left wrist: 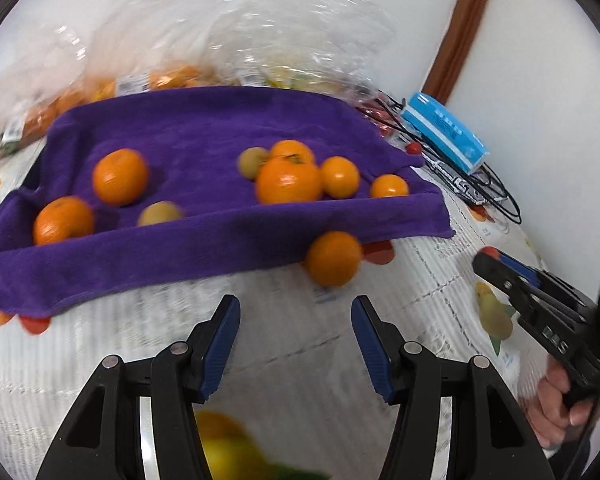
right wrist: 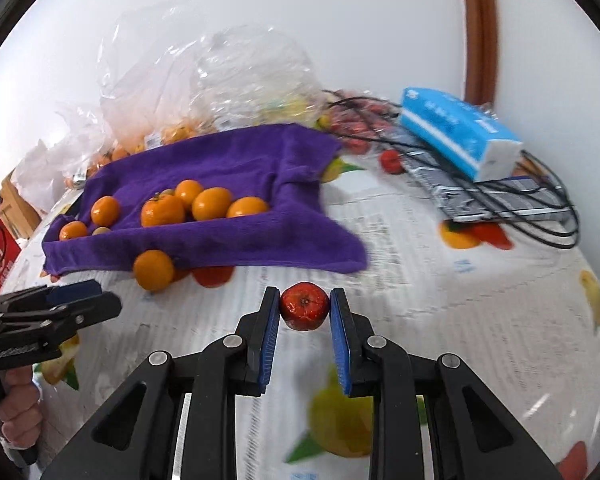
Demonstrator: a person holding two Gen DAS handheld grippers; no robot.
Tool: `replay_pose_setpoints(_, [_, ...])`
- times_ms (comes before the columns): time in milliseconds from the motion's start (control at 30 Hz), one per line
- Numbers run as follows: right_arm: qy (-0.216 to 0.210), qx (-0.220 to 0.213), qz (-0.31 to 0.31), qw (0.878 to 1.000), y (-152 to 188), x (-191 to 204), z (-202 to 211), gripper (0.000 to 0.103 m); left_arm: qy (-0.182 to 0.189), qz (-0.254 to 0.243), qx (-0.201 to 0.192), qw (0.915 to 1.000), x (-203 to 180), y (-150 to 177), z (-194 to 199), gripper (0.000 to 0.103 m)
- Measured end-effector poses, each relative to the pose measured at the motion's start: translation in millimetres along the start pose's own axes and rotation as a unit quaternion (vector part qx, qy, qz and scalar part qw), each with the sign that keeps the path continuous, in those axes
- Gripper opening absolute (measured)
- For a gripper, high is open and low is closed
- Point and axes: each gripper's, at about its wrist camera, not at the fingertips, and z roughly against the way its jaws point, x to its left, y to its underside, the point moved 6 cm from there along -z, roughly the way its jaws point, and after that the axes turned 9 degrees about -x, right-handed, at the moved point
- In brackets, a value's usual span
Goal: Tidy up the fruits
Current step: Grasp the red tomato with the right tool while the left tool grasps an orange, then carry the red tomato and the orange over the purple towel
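Right hand-held gripper (right wrist: 304, 307) clamps a red fruit (right wrist: 304, 306) over bare tablecloth (right wrist: 440, 304), clear of the purple towel's edge (right wrist: 300, 264).

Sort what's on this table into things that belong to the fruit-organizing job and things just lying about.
Part of the job:
- small red fruit, clamped in the right gripper
- oranges on the purple towel
- loose orange at the towel's edge
- left gripper, empty
- bagged fruit

Lying about:
- blue tissue pack
- black cables
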Motion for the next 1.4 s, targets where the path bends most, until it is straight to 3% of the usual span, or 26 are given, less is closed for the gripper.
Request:
replay_pose_setpoints(233, [-0.001, -0.005, -0.023, 1.000, 9, -24, 18, 0.025, -0.012, -0.007, -0.002, 0.9999, -23, -8, -17, 0.052])
replay_pose_setpoints(333, [-0.006, -0.004, -0.032, 0.999, 12, -27, 20, 0.025, -0.046, -0.022, -0.003, 0.9987, -29, -11, -24, 0.047])
replay_pose_setpoints(433, [-0.011, -0.006, -0.032, 0.999, 12, -27, 22, 0.025, -0.048, -0.007, -0.006, 0.9988, -28, -15, -26, 0.044])
replay_pose_setpoints(533, [-0.014, -0.001, -0.027, 1.000, 13, -24, 19, 0.025, -0.058, 0.005, -0.009, 0.9982, -23, -17, -28, 0.032])
replay_pose_setpoints(767, [-0.004, -0.002, -0.017, 1.000, 13, -16, 20, 0.025, -0.041, 0.005, -0.009, 0.9991, -19, -13, -17, 0.032])
replay_pose_setpoints(967, [-0.023, 0.003, -0.029, 0.999, 6, 4, 17, 0.025, -0.029, 0.014, -0.021, 0.9993, -2, -11, 9, 0.032])
replay_pose_setpoints(1400, [-0.061, -0.007, -0.022, 0.998, -24, 67, 7, 0.025, -0.053, 0.042, -0.048, 0.9965, 62, -21, 56, 0.032])
